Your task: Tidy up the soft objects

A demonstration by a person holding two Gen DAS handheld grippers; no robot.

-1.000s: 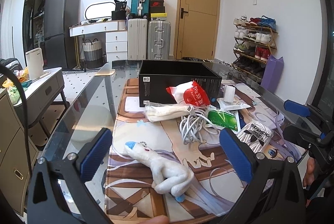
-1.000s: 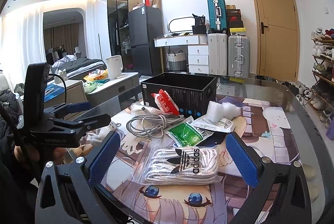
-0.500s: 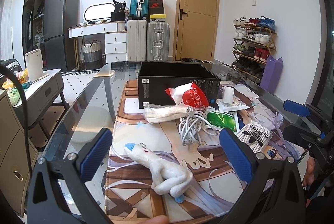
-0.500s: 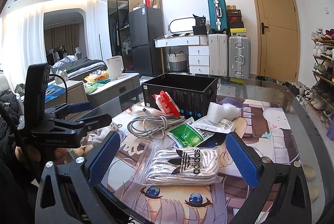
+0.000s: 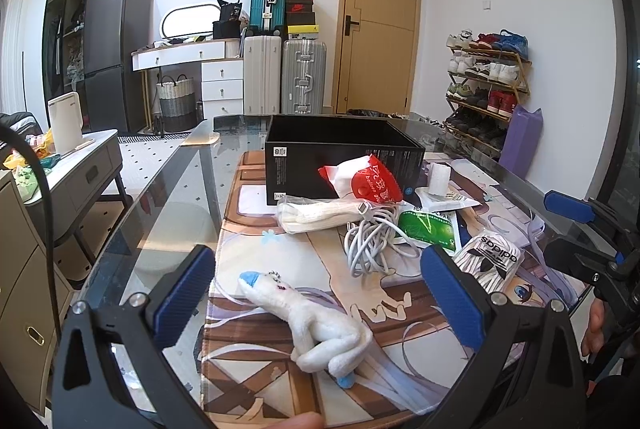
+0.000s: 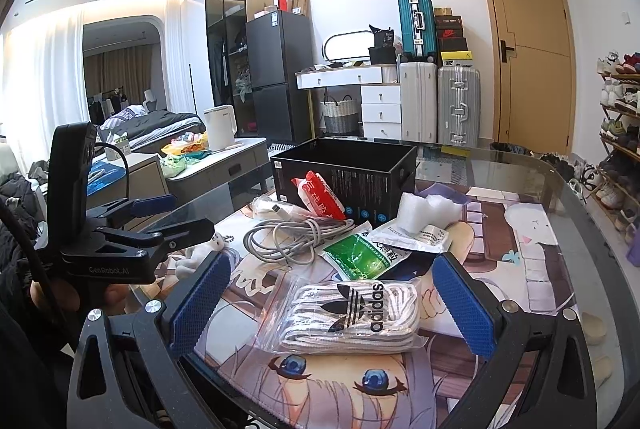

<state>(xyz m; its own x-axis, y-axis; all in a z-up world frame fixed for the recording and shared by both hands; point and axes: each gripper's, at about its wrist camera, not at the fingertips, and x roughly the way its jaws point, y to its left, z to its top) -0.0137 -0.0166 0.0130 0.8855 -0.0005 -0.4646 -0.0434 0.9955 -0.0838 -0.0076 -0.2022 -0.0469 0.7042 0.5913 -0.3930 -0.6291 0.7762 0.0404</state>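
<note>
Left wrist cam sits low at the tabletop's point(image 5: 168, 189) near edge, by the left corner, looking along its tongs point(image 5: 316, 293) twd the far edge & door. Right wrist cam sits low at the near edge too, further right, facing far-left. Both share the black box point(image 5: 344, 157) point(image 6: 344, 169), cable point(image 5: 368, 241) point(image 6: 292, 237) & the adidas bag point(image 5: 490, 261) point(image 6: 352, 313); each sees the other's tongs.
</note>
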